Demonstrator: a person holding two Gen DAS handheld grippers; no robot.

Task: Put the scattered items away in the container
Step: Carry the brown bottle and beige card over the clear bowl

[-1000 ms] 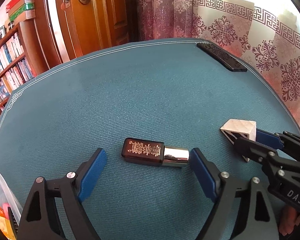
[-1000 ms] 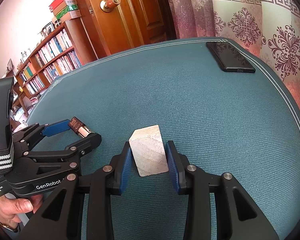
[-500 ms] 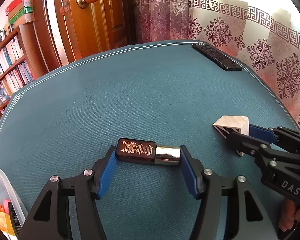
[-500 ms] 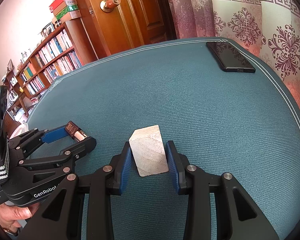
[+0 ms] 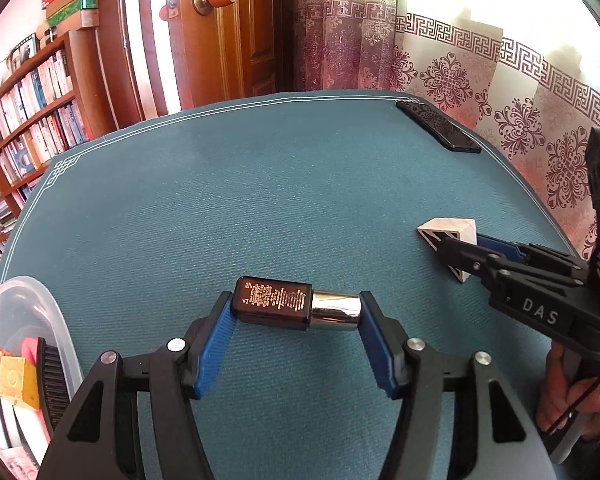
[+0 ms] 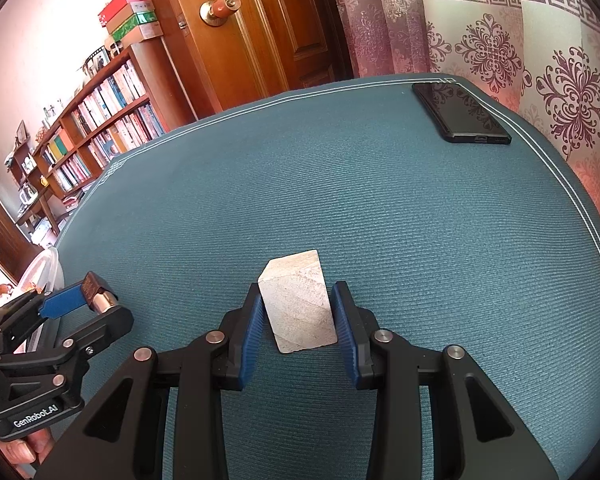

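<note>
Left gripper (image 5: 296, 316) closed end-to-end on the small brown bottle (image 5: 274, 307): one blue pad on its base, the other on the shiny metal cap (image 5: 336, 312). Right gripper (image 6: 296, 312) clamped on the two side faces of the pale wooden block (image 6: 298, 304). Both items sit low over the teal tablecloth (image 5: 260, 184); cannot tell whether either is lifted clear.

Largest to smallest:
- Tablecloth: one, ribbed fabric.
- Clear plastic container (image 5: 56, 320): one, at the near left edge, already holding several items including a yellow block (image 5: 14, 380) and a black comb (image 5: 54, 376).
- Black phone (image 6: 462, 114): one, far right corner, well apart from both grippers.
- Wooden block: one.
- Bottle: one.

Handling, judged:
- Bottle looks rigid and probably glass, so fragile. The polished cap is slippery, so an end-on grip may slide or pop the cap. Holding across the flat brown body would be safer.
- Block looks light, stiff and matte. Flat parallel faces give good friction, low risk.
</note>
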